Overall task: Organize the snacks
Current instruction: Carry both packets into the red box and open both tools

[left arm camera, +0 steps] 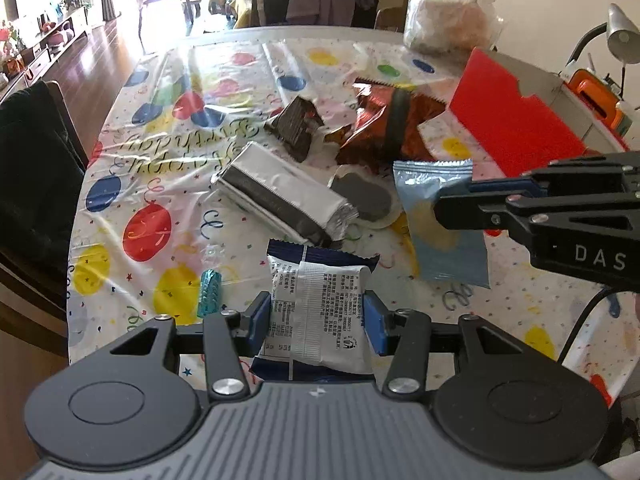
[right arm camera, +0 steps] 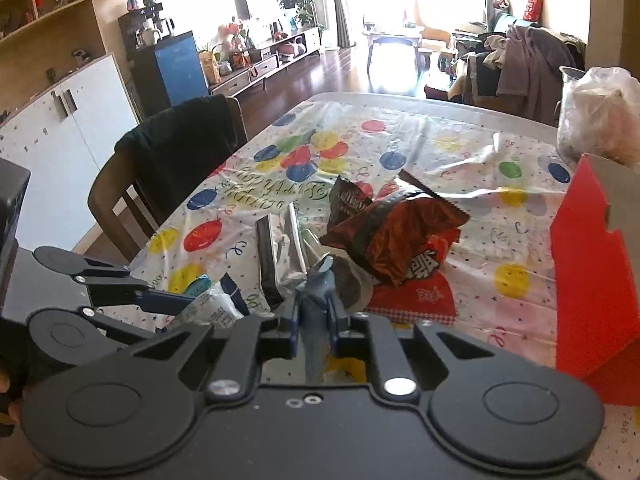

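My left gripper is shut on a white and navy snack packet, its blue pads pressing both long sides. My right gripper is shut on a pale blue packet, seen edge-on in the right wrist view. From the left wrist view that pale blue packet hangs flat from the right gripper above the table. A red open box stands at the right. On the balloon tablecloth lie a silver packet, a dark brown bar, a red-orange bag and a small teal candy.
A round grey-centred wrapper lies beside the silver packet. A clear bag of food stands at the table's far right corner. A dark-draped chair stands at the left edge. A desk lamp and an orange item are behind the box.
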A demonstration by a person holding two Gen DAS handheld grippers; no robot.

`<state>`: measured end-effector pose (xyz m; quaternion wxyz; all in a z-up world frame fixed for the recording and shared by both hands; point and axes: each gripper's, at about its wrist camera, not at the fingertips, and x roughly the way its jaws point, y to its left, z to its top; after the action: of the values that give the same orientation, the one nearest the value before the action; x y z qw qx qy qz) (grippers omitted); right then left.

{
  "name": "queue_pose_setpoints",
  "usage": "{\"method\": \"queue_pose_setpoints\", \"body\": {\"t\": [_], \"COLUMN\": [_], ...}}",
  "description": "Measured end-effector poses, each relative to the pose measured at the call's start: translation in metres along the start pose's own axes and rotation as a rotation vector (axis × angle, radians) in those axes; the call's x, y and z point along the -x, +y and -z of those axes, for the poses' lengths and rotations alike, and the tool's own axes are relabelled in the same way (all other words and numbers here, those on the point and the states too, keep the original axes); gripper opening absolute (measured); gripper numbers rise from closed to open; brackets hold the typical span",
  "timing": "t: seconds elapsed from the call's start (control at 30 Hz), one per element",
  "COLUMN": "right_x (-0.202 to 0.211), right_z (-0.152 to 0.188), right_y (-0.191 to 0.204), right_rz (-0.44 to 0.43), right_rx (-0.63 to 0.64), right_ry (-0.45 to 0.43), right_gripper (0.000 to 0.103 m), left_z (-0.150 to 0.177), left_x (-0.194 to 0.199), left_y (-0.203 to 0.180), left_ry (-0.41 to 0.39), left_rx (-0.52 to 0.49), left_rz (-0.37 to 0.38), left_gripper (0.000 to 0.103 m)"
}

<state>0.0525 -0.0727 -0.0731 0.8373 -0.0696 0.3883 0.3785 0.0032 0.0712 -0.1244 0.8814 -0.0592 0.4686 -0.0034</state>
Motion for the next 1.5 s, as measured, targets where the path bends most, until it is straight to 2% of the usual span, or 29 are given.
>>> {"method": "queue_pose_setpoints", "body": {"t": [0.37,0.8,1.17,1.37,1.5], "right_x": [0.06,0.133,0.159,0.157,0.148], "right_z": [-0.001,-0.018,-0.028,-0.022,-0.02], "right_y": [-0.032,-0.109,-0.2,-0.251,-0.284], "right_rz": [-0.003,0.077,0.181,0.221,0.23], "right_rx": [-0.093,-0.142,-0.193,-0.239,-0.265], "right_ry": [-0.071,-0.183,-0.211,-0.185,-0.152], "right_gripper": [0.012,0.012,0.012,0.012,0.012], "left_z": [-0.023,-0.084,-0.143,-0.166,-0.183], "left_x": [0.041,0.061,0.04,0.011,-0.017], "left_y": [-0.035,-0.119,-0.205,-0.247,-0.267], "left_ry": [-0.049,-0.138,-0.173,-0.145,-0.098], "left_rx": [-0.013,-0.104,-0.157,-0.163,-0.139], "left_rz": [0.029,0.077,0.116,0.11,0.097], "left_gripper": [0.048,0.048,0.048,0.048,0.048]}}
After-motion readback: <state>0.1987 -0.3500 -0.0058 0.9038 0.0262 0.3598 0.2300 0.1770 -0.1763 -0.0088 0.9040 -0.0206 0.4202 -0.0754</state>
